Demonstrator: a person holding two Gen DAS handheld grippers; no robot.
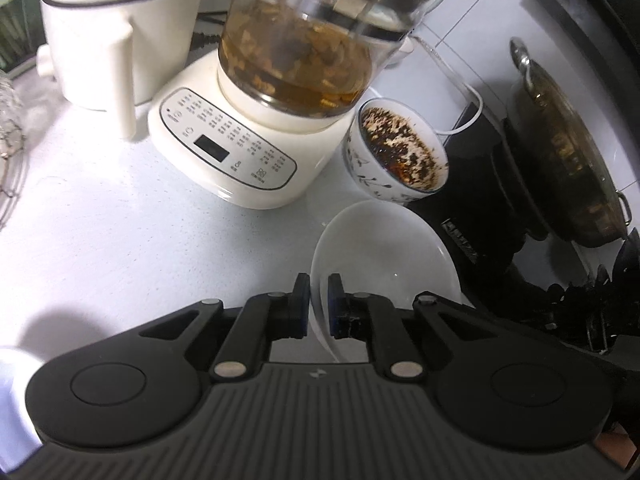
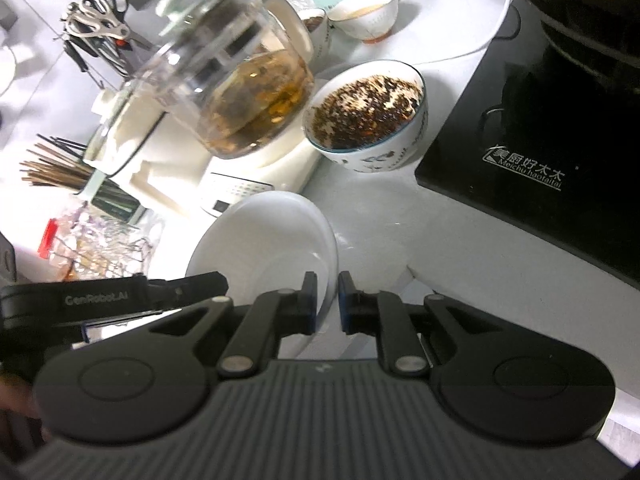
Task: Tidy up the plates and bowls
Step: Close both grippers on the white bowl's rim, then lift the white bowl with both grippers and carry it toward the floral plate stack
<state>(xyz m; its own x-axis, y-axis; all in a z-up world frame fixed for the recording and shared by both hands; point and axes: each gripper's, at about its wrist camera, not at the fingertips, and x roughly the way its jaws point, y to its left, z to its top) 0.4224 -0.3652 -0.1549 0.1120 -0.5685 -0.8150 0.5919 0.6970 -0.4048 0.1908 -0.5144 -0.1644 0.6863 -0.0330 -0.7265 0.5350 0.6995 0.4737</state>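
Observation:
A white plate (image 1: 380, 248) is held by its rim from two sides, over the white counter (image 1: 120, 240). My left gripper (image 1: 319, 280) is shut on the plate's left edge. In the right wrist view my right gripper (image 2: 328, 278) is shut on the right edge of the same plate (image 2: 264, 240). There the left gripper (image 2: 216, 282) reaches the plate from the left. A patterned bowl (image 1: 400, 152) full of dark flakes stands just behind the plate, and in the right wrist view this bowl (image 2: 366, 112) sits beside the kettle base.
A glass kettle (image 1: 304, 48) of brown tea sits on its cream base behind the plate, with a white appliance (image 1: 104, 40) to its left. A black induction cooker (image 2: 540, 160) with a pan (image 1: 568, 152) stands at the right. Chopsticks (image 2: 56, 164), scissors (image 2: 96, 16) and a small bowl (image 2: 366, 12) lie further back.

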